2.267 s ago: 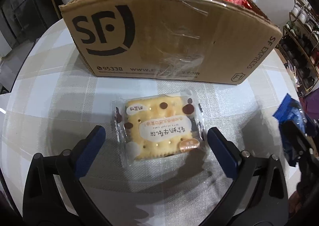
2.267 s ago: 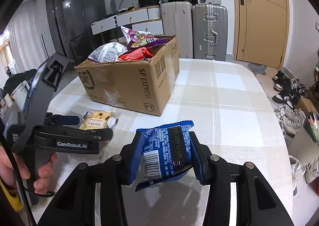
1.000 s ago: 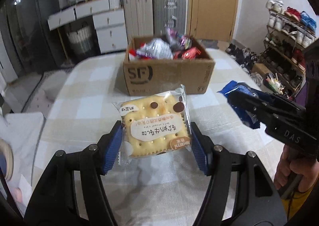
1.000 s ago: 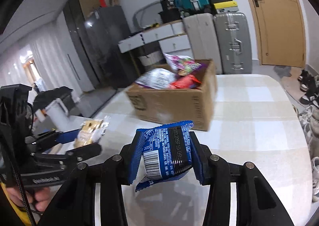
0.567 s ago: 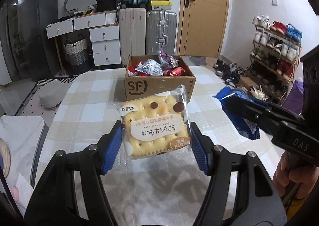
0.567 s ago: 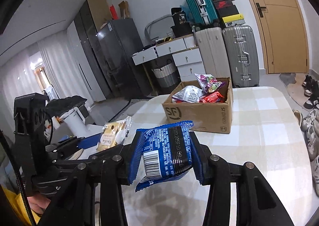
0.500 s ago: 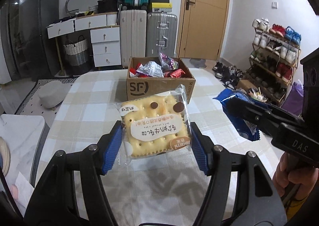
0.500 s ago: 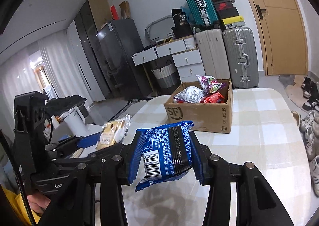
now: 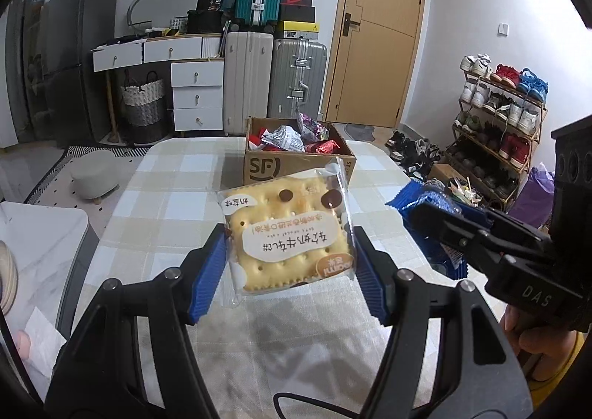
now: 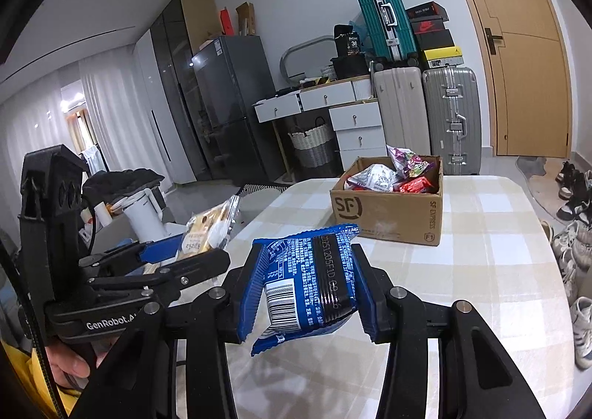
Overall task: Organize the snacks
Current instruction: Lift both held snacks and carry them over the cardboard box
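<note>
Left gripper (image 9: 288,271) is clamped on the cracker pack (image 9: 290,234), blue pads (image 9: 207,276) pressing its left and right edges. Pack is near-square, so no clear long axis. It's held face-on to the left camera, tilted a little: top edge leans toward 1 o'clock. Print reads upside down, so its label top points back at the gripper. Clear wrapper, pale yellow perforated cracker, brown dots, white label panel, small brown badge at 5 o'clock. It's in the air above the table (image 9: 177,197), not touching it.

Right gripper (image 10: 307,289) is clenched on the blue pack (image 10: 310,282), pads on both side edges. Long axis runs roughly 6 to 12 o'clock in the right wrist view, crimped top end at 1 o'clock, bottom end hanging below the pads. Blue foil, dense white print, barcode at lower left, black band with a stamped code down the right side. Also off the table.

In the left wrist view the blue pack (image 9: 425,211) sits at 3 o'clock of the cracker pack, apart from it. In the right wrist view the cracker pack (image 10: 212,230) is at 10 o'clock of the blue one, seen edge-on.

Box (image 9: 259,165) stands on the table at 12 o'clock, well beyond both packs, open and full of snack bags (image 9: 285,139).
</note>
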### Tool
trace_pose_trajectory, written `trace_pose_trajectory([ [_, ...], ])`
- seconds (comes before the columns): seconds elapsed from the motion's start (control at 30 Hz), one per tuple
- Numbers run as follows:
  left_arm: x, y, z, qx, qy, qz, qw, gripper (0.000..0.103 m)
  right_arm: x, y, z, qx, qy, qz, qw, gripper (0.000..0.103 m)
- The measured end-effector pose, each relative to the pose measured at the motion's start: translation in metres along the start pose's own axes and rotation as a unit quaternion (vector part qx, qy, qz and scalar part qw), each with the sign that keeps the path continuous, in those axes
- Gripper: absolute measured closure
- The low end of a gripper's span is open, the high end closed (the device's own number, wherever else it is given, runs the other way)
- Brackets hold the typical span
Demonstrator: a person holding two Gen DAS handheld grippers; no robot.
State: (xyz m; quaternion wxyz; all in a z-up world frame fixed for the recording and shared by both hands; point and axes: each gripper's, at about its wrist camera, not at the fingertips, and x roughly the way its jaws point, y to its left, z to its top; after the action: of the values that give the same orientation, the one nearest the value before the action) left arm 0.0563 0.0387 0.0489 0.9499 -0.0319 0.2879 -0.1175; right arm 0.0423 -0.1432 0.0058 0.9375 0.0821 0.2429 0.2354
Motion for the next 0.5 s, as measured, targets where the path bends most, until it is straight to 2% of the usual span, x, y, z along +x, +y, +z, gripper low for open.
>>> trace_pose_trajectory([
  [0.3,0.007,0.018,0.016,-0.011,-0.003,0.009,0.9999,0.040,-0.001,-0.003,0.008,-0.006,-0.014,-0.006,1.000,0.058],
  [0.5,0.031,0.025,0.047,-0.013,0.001,-0.002,0.9999,0.040,0.010,-0.015,0.029,-0.015,-0.021,-0.014,1.000,0.058],
])
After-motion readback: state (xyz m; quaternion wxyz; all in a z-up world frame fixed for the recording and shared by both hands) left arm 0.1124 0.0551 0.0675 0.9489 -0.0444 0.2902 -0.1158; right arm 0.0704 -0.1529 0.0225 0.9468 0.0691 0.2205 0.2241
